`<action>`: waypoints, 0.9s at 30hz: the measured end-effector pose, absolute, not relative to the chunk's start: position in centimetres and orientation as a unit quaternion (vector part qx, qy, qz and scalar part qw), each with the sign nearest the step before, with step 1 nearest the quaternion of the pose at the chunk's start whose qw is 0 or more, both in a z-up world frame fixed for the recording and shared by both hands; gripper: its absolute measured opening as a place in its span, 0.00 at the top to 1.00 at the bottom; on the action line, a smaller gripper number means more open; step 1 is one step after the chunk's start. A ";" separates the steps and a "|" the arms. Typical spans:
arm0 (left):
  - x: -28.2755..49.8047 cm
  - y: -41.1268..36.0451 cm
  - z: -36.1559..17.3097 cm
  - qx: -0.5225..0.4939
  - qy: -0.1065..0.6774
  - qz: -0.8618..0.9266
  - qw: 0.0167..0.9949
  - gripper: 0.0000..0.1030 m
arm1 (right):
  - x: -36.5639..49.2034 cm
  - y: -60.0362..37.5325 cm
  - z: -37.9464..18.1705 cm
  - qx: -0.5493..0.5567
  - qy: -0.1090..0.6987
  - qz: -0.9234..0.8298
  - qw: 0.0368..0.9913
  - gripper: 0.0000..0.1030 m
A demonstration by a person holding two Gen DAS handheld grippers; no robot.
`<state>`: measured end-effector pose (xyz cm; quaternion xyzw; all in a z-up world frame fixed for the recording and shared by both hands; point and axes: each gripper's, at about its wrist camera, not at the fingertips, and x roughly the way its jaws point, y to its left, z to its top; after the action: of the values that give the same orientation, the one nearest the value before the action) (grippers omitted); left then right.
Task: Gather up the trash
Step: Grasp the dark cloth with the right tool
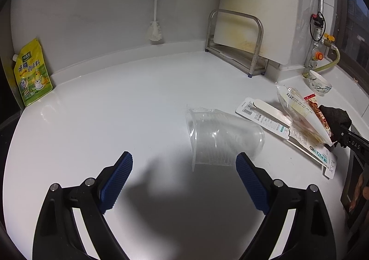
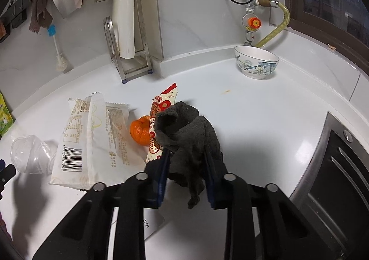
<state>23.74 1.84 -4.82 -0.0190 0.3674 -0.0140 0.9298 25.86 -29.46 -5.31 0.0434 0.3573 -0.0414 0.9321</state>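
While the right gripper [image 2: 186, 156] pinches a dark grey crumpled cloth [image 2: 184, 131] over the white worktop [image 2: 265, 126], left gripper [image 1: 184, 163] hangs spread behind a clear plastic cup [image 1: 221, 137] lying on its side. White printed wrappers [image 2: 92, 135], red-and-cream wrapper [image 2: 161, 110], orange peel [image 2: 139, 132] just beside the cloth.

White glossy tabletop [image 1: 115, 110]. Lying on it: clear plastic cup [image 1: 221, 137] on its side, white snack wrappers [image 2: 92, 140], mandarin [image 2: 139, 132], red-and-white wrapper [image 2: 161, 107]. Standing: floral bowl [image 2: 256, 61], yellow-green seasoning pouch [image 1: 32, 73], steel rack [image 1: 235, 43].
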 end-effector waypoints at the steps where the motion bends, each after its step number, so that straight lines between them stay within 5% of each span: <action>1: 23.9 1.8 -4.8 -0.018 0.367 -0.014 0.930 0.13 | 25.8 -29.5 -5.3 0.045 0.357 -0.041 0.932 0.78; 14: 27.3 1.1 -5.7 -0.022 0.384 -0.027 0.923 0.16 | 25.0 -29.7 -4.7 0.053 0.344 -0.031 0.937 0.78; 24: 28.3 1.1 -6.4 -0.040 0.403 -0.047 0.913 0.77 | 24.9 -29.4 -4.6 0.047 0.341 -0.025 0.939 0.78; 27: 28.2 1.1 -6.4 -0.041 0.403 -0.050 0.913 0.84 | 24.8 -29.4 -4.6 0.048 0.339 -0.025 0.939 0.78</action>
<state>28.18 1.09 -6.38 -0.0413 0.4029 -0.0503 0.9129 24.78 -29.42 -4.58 0.0484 0.3395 -0.0246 0.9390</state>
